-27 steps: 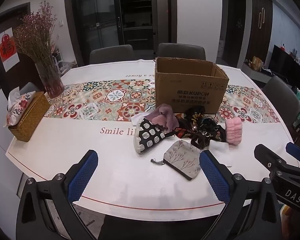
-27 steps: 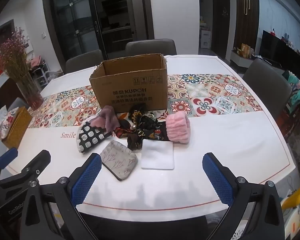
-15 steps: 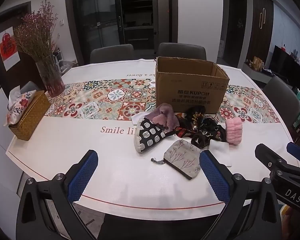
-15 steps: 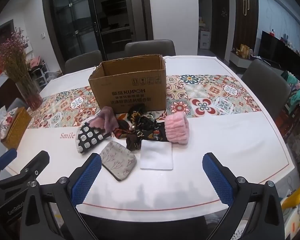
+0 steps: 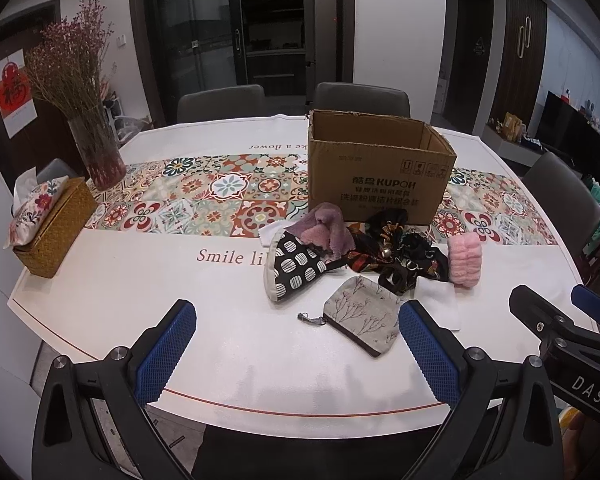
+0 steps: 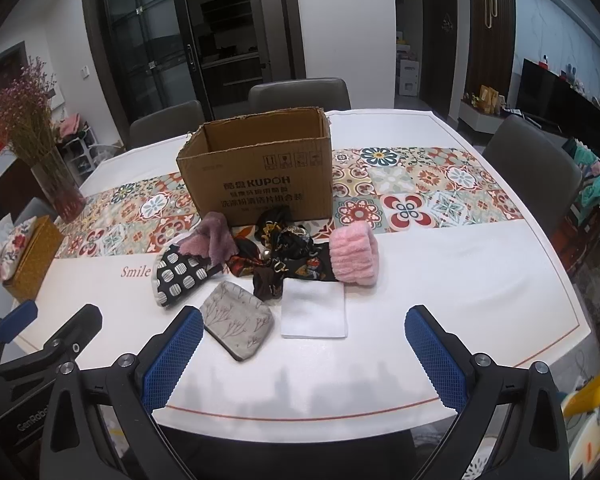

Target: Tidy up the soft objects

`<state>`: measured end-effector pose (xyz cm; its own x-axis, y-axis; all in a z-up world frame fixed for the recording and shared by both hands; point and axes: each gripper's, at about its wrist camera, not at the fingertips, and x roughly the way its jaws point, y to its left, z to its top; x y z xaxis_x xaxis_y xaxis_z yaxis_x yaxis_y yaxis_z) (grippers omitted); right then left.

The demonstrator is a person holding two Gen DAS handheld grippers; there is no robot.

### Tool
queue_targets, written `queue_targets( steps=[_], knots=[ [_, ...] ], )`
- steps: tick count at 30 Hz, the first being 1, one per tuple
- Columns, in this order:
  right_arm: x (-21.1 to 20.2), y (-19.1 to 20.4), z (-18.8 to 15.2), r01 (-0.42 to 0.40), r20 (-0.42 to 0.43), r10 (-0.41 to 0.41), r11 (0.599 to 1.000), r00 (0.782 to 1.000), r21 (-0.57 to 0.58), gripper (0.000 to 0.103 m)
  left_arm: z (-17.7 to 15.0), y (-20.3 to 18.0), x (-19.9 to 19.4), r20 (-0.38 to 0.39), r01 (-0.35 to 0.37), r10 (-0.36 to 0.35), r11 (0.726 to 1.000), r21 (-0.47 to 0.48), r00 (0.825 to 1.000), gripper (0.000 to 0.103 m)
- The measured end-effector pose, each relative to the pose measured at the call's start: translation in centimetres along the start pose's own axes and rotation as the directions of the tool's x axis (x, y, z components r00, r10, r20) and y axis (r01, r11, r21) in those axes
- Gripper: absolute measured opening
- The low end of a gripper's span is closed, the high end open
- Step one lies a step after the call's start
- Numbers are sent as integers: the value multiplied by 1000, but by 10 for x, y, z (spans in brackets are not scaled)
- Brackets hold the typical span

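Your left gripper (image 5: 296, 328) hangs over the near edge of the white table (image 5: 140, 300), jaws spread wide with nothing between them. Your right gripper (image 6: 304, 334) does the same beside it, fingers far apart and empty.

The soft things lie in a heap just in front of the open cardboard box (image 6: 260, 172), which stands on the patterned runner (image 6: 420, 192). Taking the heap's middle as the clock centre in the right wrist view: the dark patterned scarf (image 6: 288, 252) sits at the centre, the mauve fleece piece (image 6: 212, 236) at ten o'clock, the black pouch with white dots (image 6: 180, 274) at nine, the grey floral zip pouch (image 6: 236, 322) at seven, the folded white cloth (image 6: 314, 312) at six, and the pink fluffy roll (image 6: 354, 254) at three, touching the scarf. The box stands at twelve, empty as far as you can see into it.

Far off at nine o'clock stand a vase of dried flowers (image 5: 96, 136) and a woven tissue box (image 5: 54, 226)
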<state>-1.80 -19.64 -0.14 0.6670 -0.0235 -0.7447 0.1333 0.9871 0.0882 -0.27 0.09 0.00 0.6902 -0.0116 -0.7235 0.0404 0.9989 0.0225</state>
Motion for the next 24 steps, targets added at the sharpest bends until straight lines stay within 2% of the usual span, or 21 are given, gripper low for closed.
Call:
queue_targets(
  steps=[24],
  knots=[
    [-1, -1, 0, -4, -3, 4, 1000, 1000, 6, 102, 0, 1, -2, 16, -16, 16, 1000, 6, 1000, 103]
  ],
)
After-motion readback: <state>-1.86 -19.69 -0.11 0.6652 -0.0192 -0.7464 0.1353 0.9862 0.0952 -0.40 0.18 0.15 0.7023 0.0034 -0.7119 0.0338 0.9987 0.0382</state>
